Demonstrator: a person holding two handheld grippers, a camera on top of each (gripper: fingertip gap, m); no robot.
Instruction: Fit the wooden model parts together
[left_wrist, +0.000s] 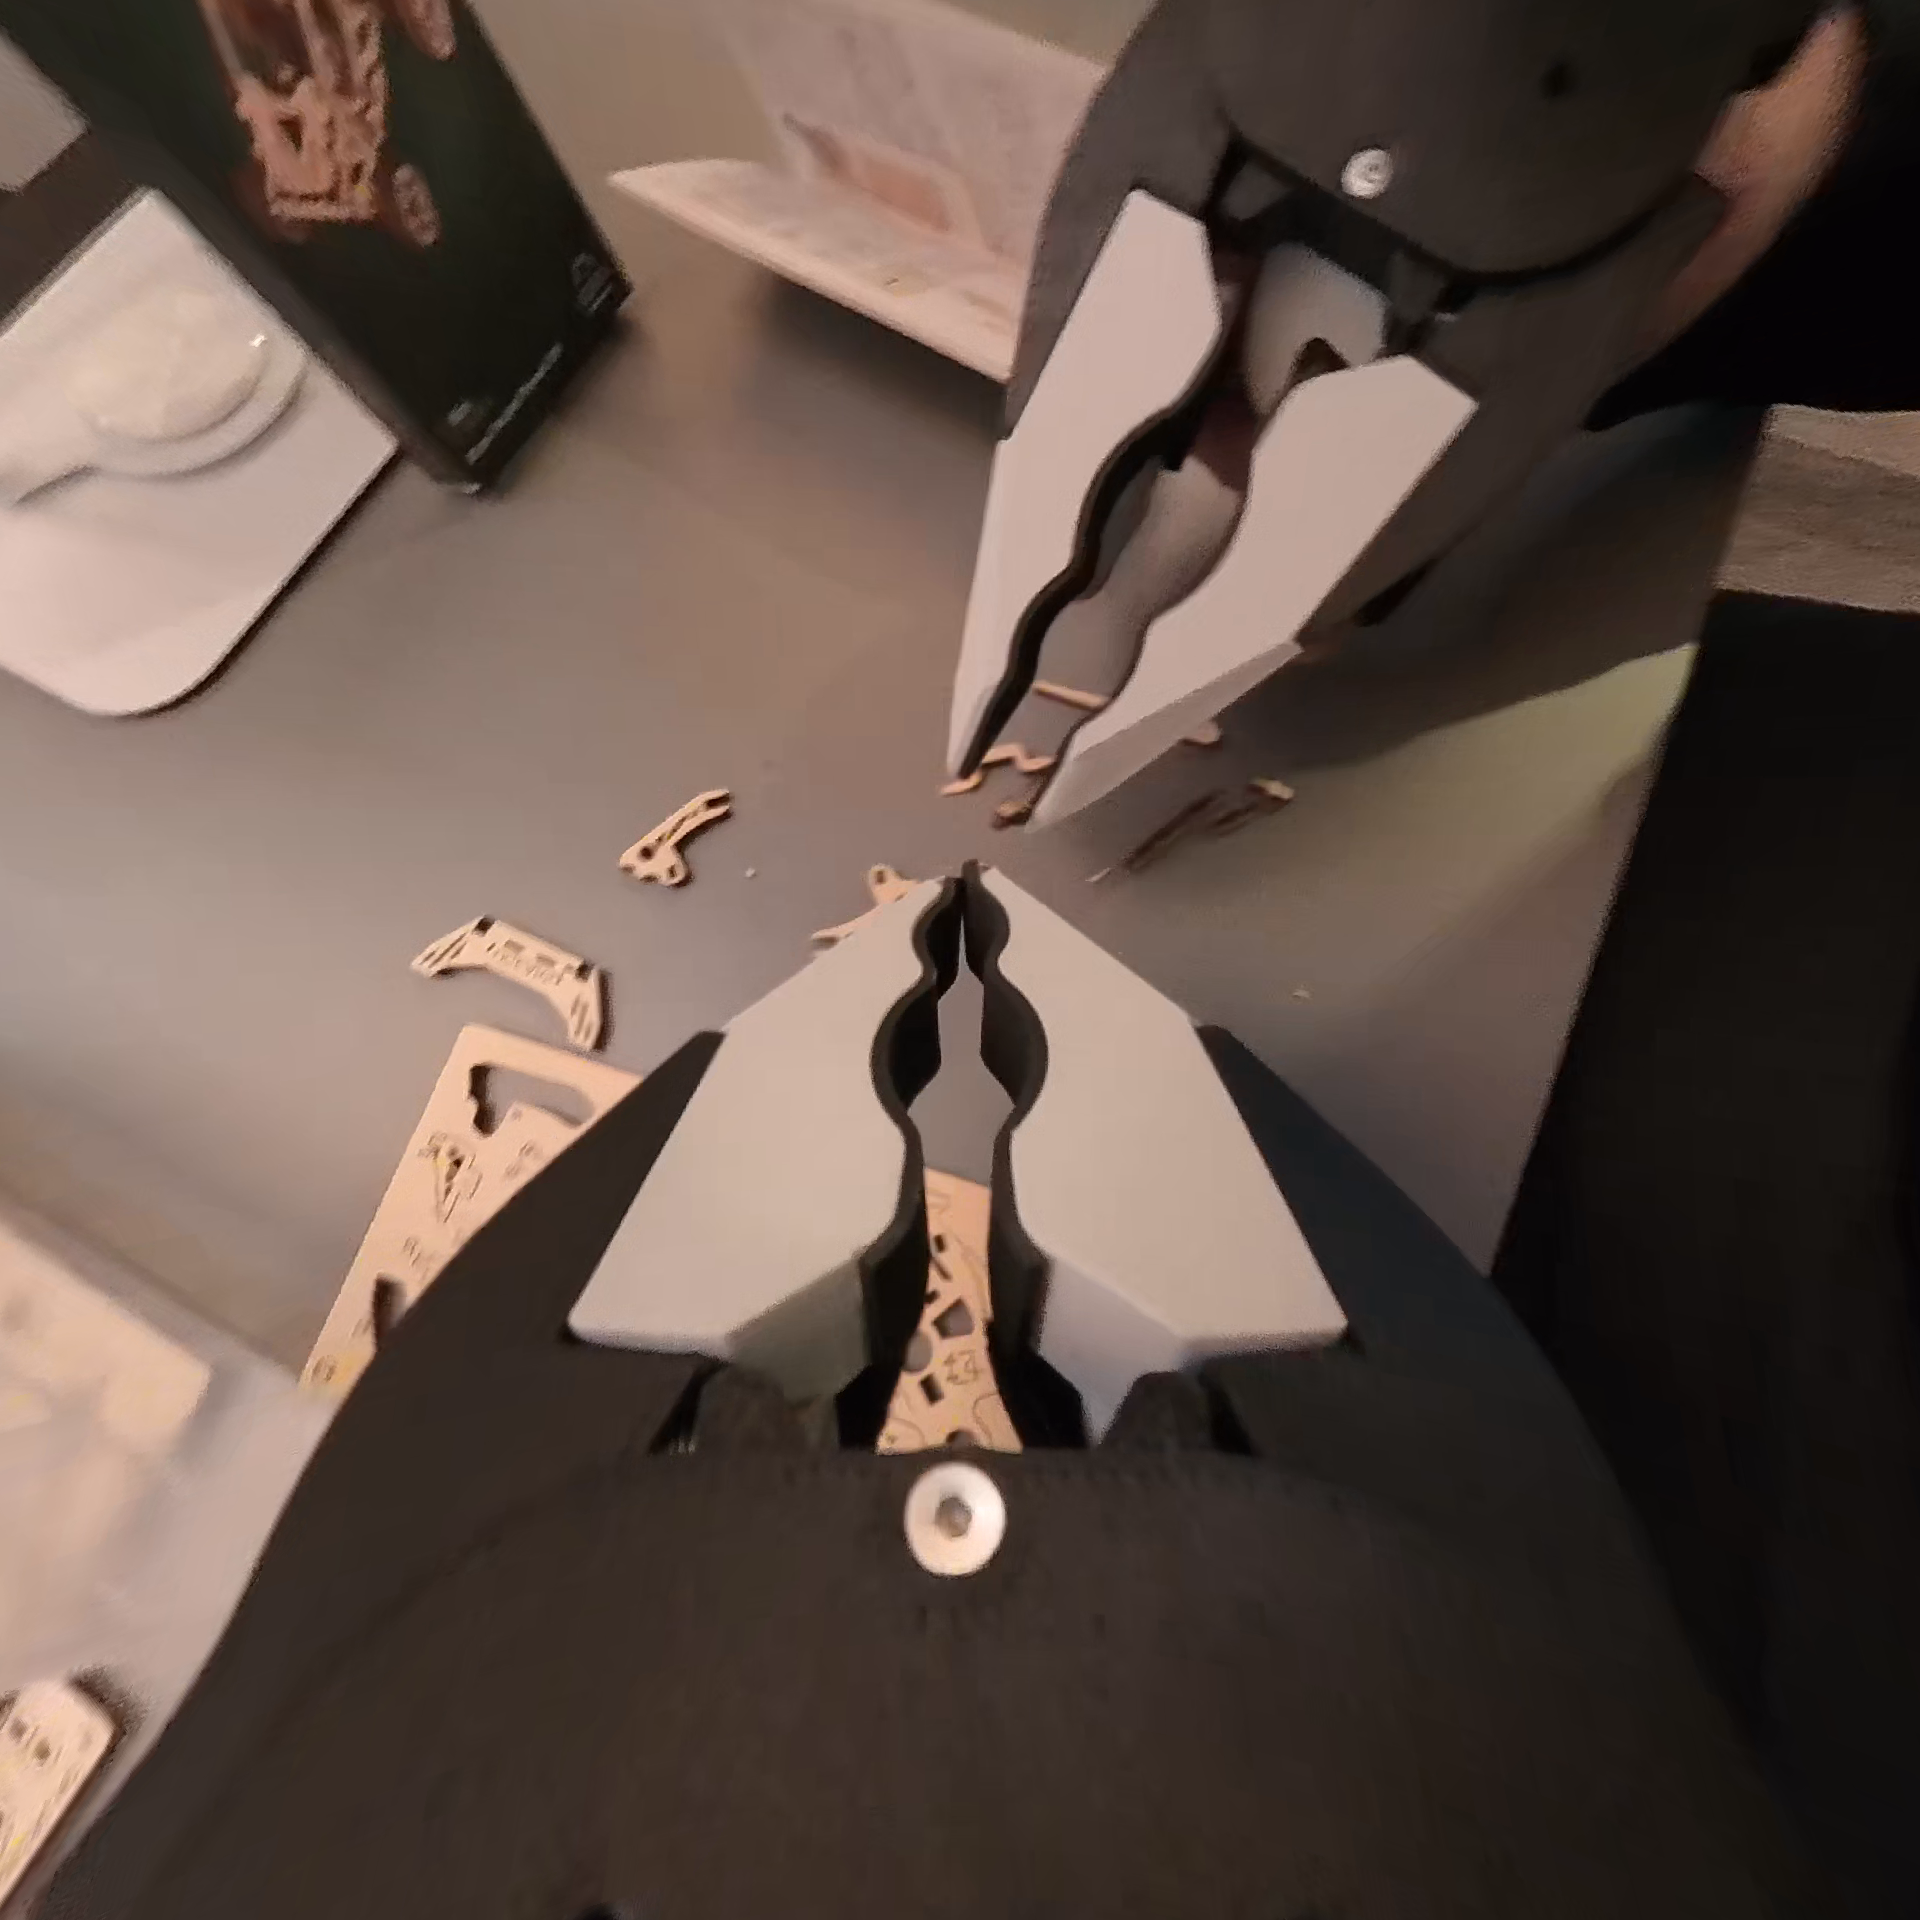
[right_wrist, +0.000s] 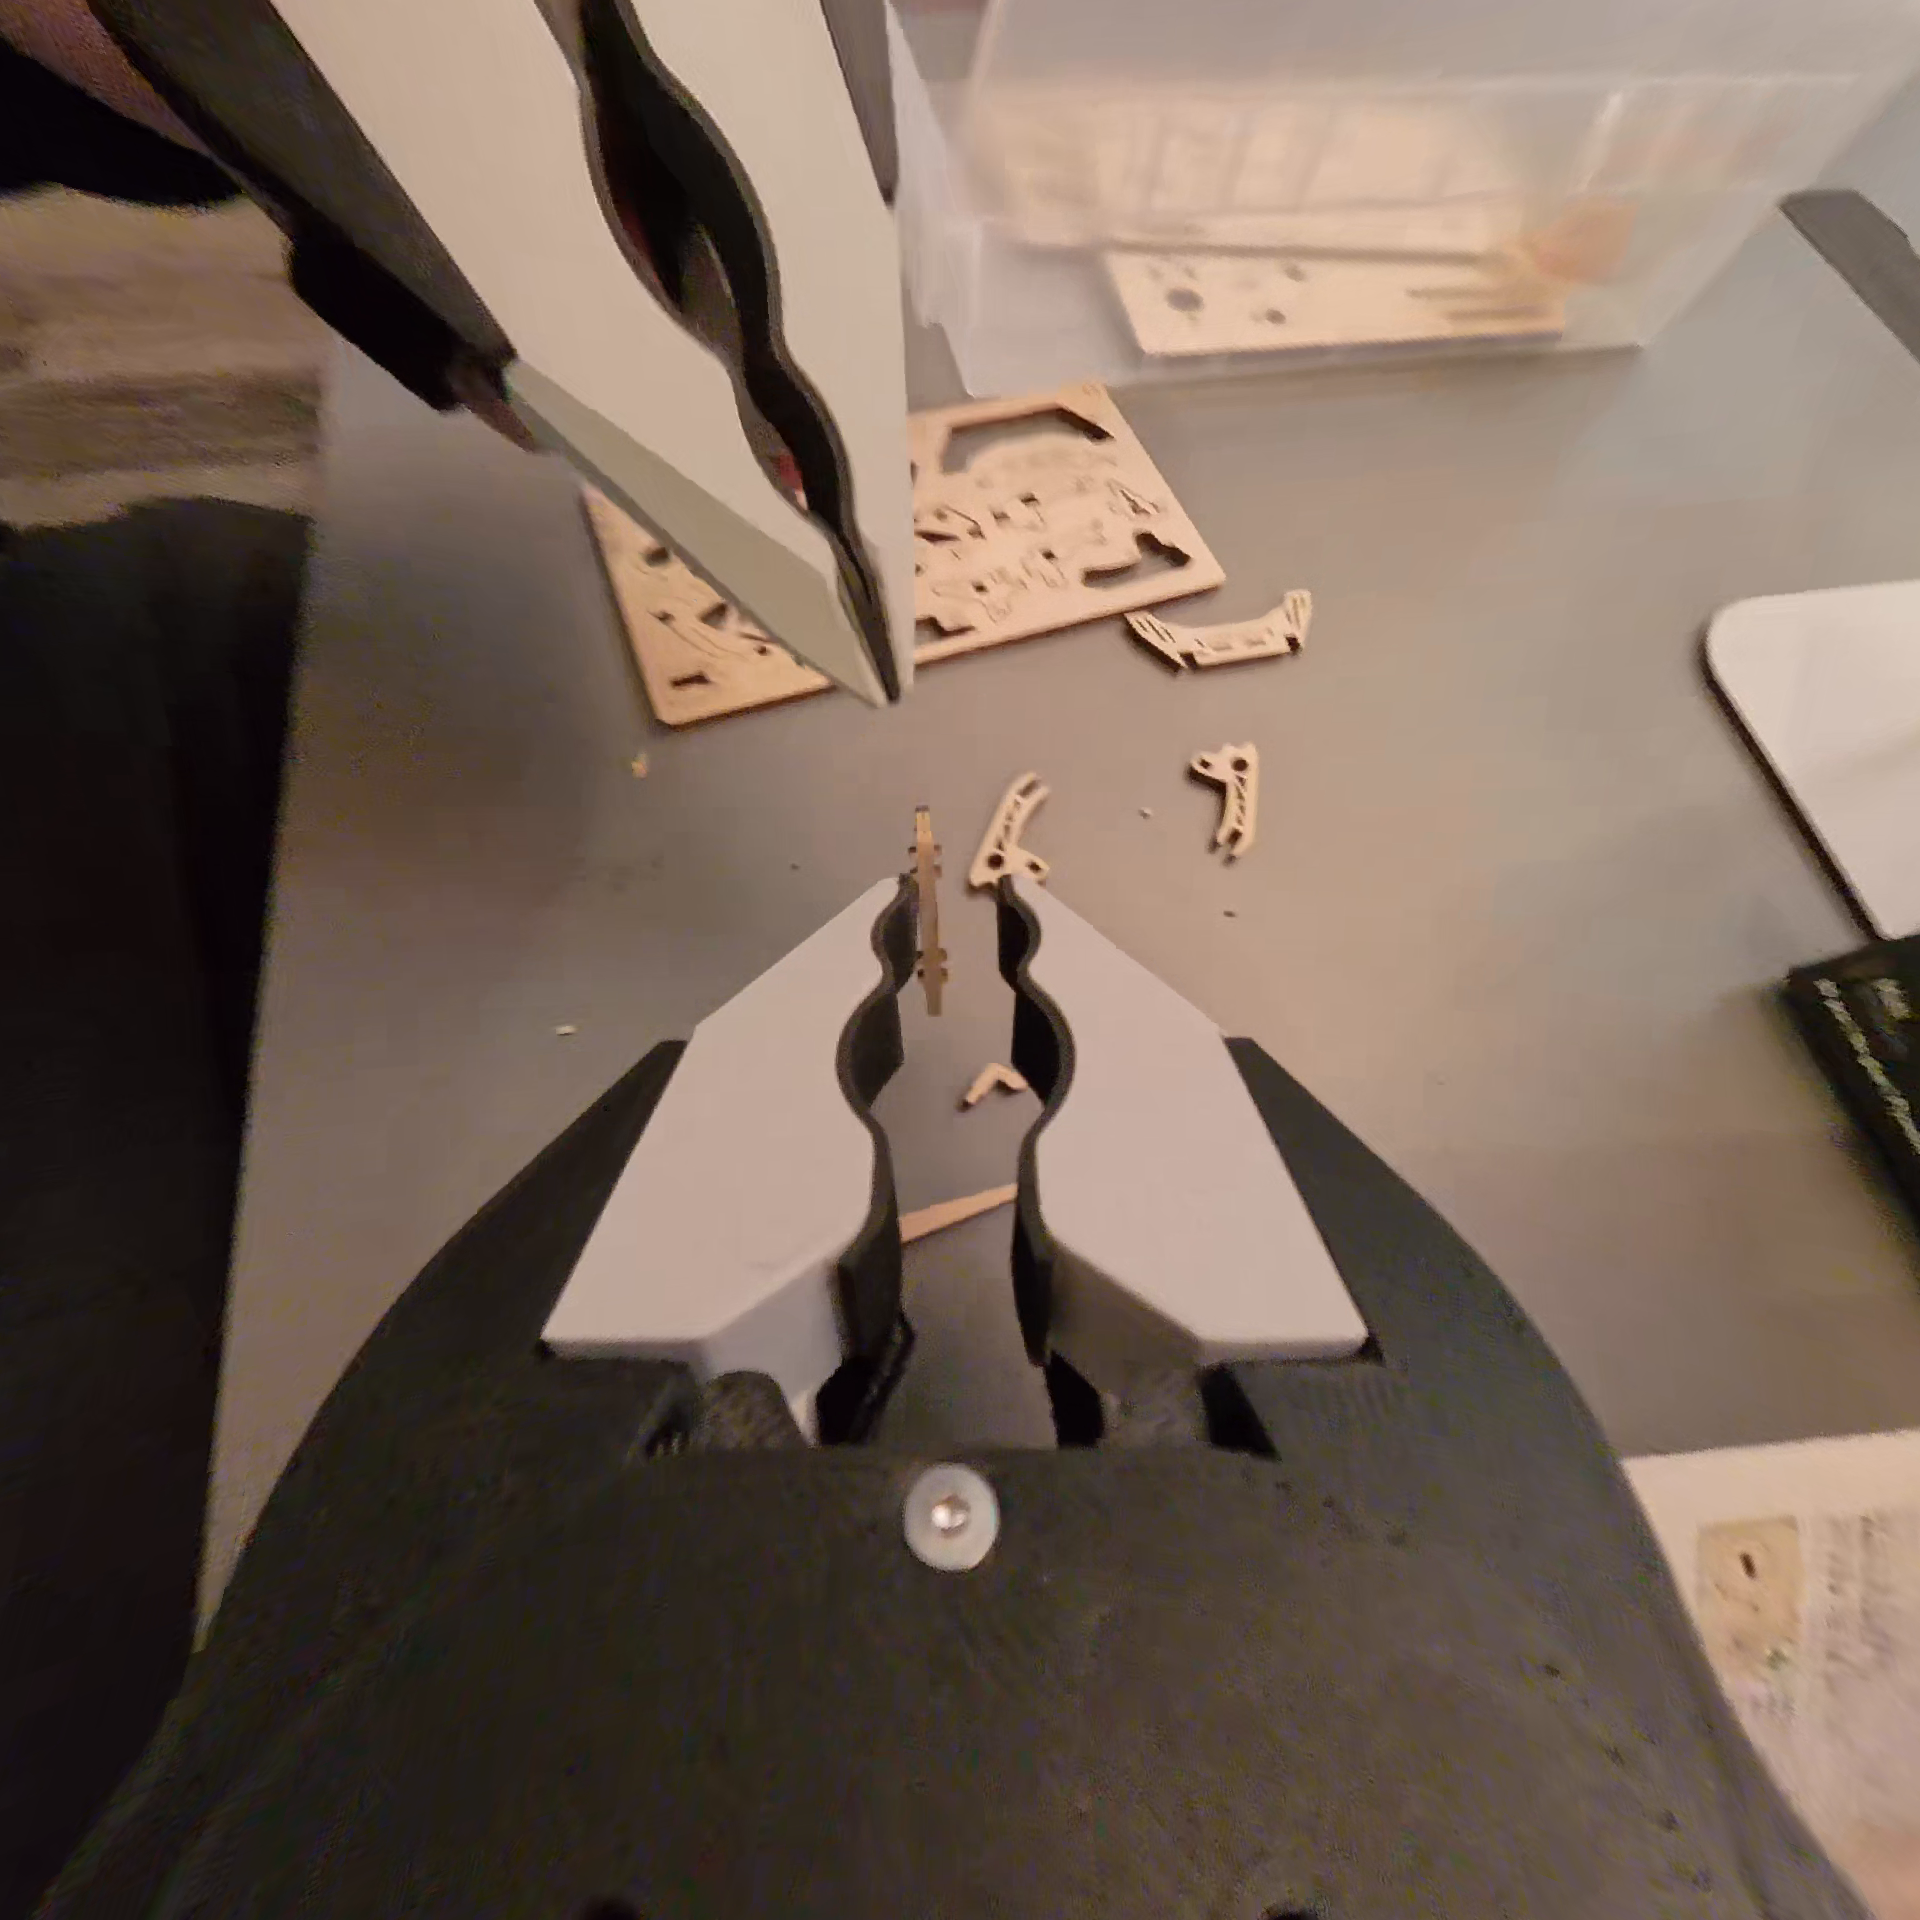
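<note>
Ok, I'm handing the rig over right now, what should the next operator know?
Left gripper: shut, nothing visible between its tips, hovering over the table.
Right gripper: open; a thin wooden part stands edge-on against one pad, clear of the other, so it is not gripped.
Loose parts: curved piece, hooked piece, bracket, all beside the punched sheet.
Done: parts punched out; no fitted assembly in view.
Left: secure the thin part, then fit the pieces together.

Bystanders on the grey table

A dark box (left_wrist: 416, 239) stands beside a white tray (left_wrist: 135, 488); an open instruction booklet (left_wrist: 883, 208) lies farther back. A clear plastic container (right_wrist: 1403, 187) sits at the table's (left_wrist: 468, 727) far side, with tiny crumbs (right_wrist: 566, 1031) scattered about.
</note>
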